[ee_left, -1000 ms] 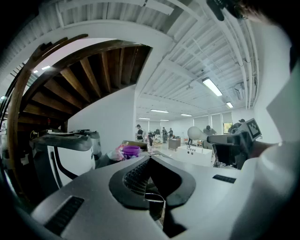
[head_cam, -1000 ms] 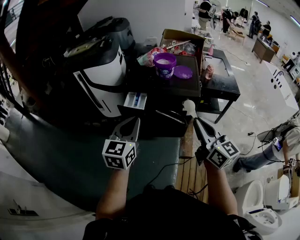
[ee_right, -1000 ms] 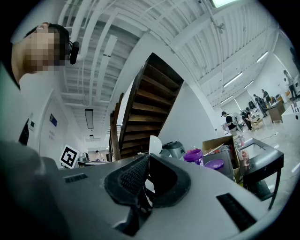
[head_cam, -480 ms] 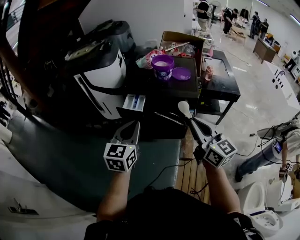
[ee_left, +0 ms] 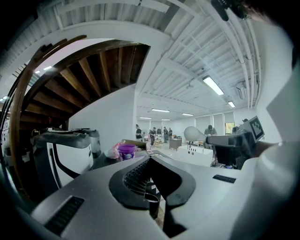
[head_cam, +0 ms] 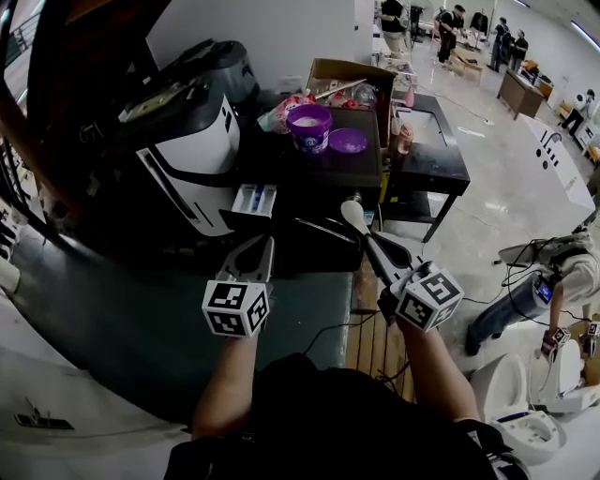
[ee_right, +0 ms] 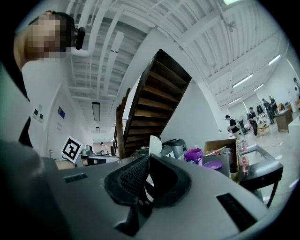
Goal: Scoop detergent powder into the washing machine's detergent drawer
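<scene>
The white washing machine (head_cam: 192,150) stands at the left with its detergent drawer (head_cam: 251,199) pulled out. On the black table (head_cam: 370,178) to its right is an open purple tub of detergent powder (head_cam: 309,126), with its purple lid (head_cam: 348,141) lying beside it. My right gripper (head_cam: 375,251) is shut on the handle of a white scoop (head_cam: 353,214); the bowl stands up between the jaws (ee_right: 155,145), short of the table. My left gripper (head_cam: 262,246) is shut and empty, below the drawer. The tub (ee_left: 126,151) and scoop (ee_left: 193,134) also show in the left gripper view.
A cardboard box (head_cam: 347,80) of clutter sits behind the tub. A second dark table (head_cam: 427,155) stands to the right. A green mat (head_cam: 141,319) and wooden planks (head_cam: 375,337) cover the floor under me. People stand far back (head_cam: 389,23); a toilet (head_cam: 511,412) is at the lower right.
My right gripper and the scoop have drifted a little left and nearer to me. The left gripper has hardly moved. The head view has shifted slightly.
</scene>
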A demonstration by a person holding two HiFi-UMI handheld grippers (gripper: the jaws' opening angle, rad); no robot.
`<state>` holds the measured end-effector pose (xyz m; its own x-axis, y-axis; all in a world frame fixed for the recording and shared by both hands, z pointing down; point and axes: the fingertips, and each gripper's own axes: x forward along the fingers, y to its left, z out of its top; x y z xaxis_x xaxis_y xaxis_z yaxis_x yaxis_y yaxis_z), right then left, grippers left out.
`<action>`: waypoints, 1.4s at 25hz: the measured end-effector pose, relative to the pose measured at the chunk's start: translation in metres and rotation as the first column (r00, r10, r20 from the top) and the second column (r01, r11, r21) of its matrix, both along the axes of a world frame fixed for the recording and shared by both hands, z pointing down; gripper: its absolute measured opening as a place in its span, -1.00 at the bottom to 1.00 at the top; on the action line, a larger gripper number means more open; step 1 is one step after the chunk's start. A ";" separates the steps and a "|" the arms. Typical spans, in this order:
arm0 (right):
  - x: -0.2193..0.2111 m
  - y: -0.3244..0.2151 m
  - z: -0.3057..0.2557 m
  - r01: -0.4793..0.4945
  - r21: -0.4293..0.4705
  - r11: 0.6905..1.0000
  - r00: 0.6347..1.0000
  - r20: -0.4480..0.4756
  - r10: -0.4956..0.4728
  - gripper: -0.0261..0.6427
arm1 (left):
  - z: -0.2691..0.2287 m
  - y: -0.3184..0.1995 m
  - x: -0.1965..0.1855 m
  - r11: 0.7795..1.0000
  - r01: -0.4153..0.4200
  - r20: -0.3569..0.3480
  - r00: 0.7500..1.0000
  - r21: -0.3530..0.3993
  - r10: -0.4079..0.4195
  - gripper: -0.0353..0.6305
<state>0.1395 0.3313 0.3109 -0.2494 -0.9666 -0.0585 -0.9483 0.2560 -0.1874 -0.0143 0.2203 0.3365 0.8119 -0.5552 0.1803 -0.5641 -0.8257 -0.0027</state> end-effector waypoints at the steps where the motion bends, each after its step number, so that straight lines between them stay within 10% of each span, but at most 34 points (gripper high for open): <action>1: -0.001 0.000 -0.001 -0.008 -0.002 1.000 1.000 -0.021 0.008 -0.86 | -0.001 0.002 0.003 1.000 -0.006 0.000 1.000 0.002 0.006 -0.87; 17: 0.009 -0.031 0.012 -0.054 -0.055 0.997 0.992 -0.114 0.047 -0.86 | -0.002 -0.022 0.029 0.998 -0.067 -0.042 0.997 -0.004 0.067 -0.87; 35: 0.025 -0.229 0.042 0.019 -0.156 0.988 0.993 -0.109 -0.037 -0.86 | 0.015 -0.218 0.047 0.999 -0.029 -0.043 0.999 -0.046 0.027 -0.87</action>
<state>0.1640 0.1025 0.3529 -0.2731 -0.9544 0.1203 -0.9583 0.2589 -0.1210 0.0326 0.0019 0.3513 0.8343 -0.5240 0.1712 -0.5397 -0.8398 0.0595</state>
